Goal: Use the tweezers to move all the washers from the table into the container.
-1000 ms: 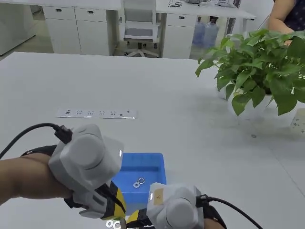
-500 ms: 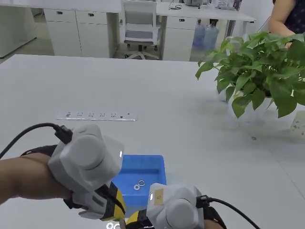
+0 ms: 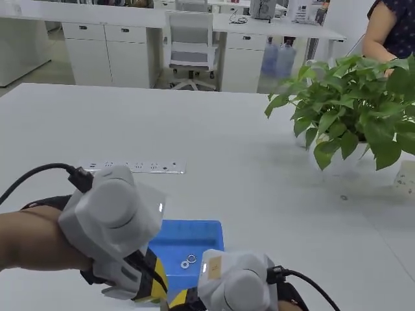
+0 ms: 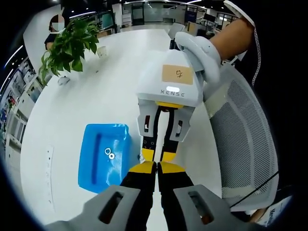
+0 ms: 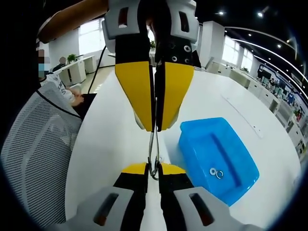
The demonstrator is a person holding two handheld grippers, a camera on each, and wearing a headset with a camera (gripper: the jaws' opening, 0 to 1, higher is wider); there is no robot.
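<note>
Blue container (image 3: pixel 201 236) with two washers (image 3: pixel 188 261), both grippers pinching the tweezers (image 5: pixel 154 144)

Head view: the container sits on the white table (image 3: pixel 227 149) just beyond the two grippers, the washers lying side by side on its floor. The left gripper (image 3: pixel 154 285) comes in from the left, and its bulky white housing covers the container's near left corner. The right gripper (image 3: pixel 181 299) is low at the frame's bottom edge, and its housing hides the spot where the jaws meet. Farther back lie a power strip (image 3: pixel 133 167) and a leafy plant (image 3: pixel 350 110), both well apart from the container. Past the table stand an office chair (image 3: pixel 188 39) and water bottles (image 3: pixel 277 57), with a person (image 3: pixel 389 29) at the top right.

Left gripper view: its yellow-tipped jaws are drawn together, nose to nose with the right gripper, whose body blocks the table behind it. The container lies just to the left, washers inside. A mesh chair (image 4: pixel 240 144) is on the right.

Right gripper view: the thin metal tweezers run from the left gripper's closed pads down into this gripper's own jaws, which are clamped on their looped end. The container sits to the right, beside the jaws
</note>
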